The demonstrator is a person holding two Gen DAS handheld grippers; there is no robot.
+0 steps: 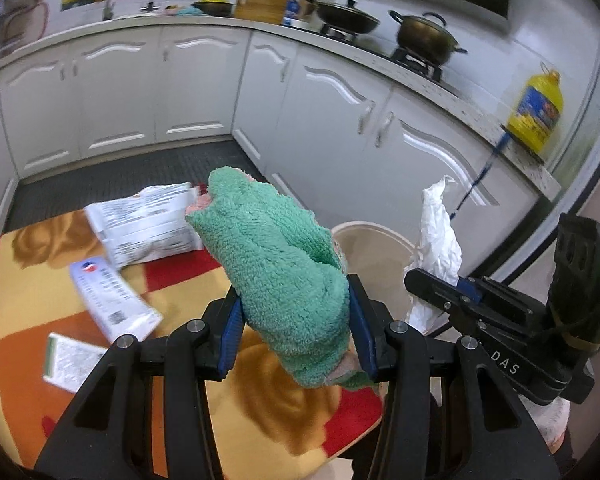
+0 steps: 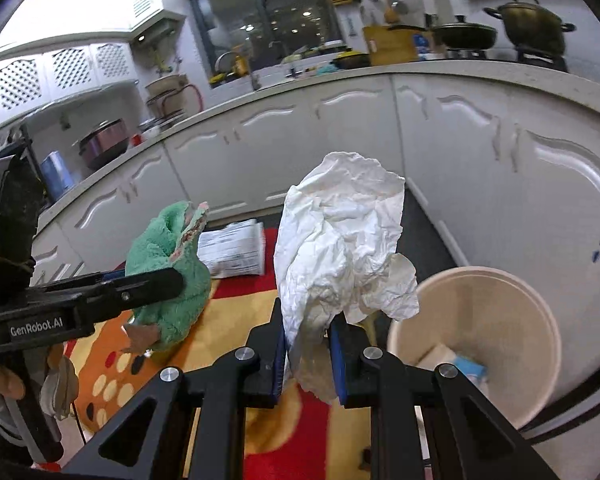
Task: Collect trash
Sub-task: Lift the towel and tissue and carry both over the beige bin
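Left gripper (image 1: 296,332) jaws clamp green cloth (image 1: 276,264) | right gripper (image 2: 306,360) jaws clamp tissue (image 2: 340,240) | checked tablecloth (image 1: 40,280)

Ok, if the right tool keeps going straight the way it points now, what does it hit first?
Likely nothing close: the right tool, shut on the crumpled tissue, aims past the bin's left rim toward the cabinet doors. Depth is unclear.

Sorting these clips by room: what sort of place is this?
A home kitchen, most likely: white cabinets under a countertop, lidded pots on a gas stove, and a big oil bottle on the counter.
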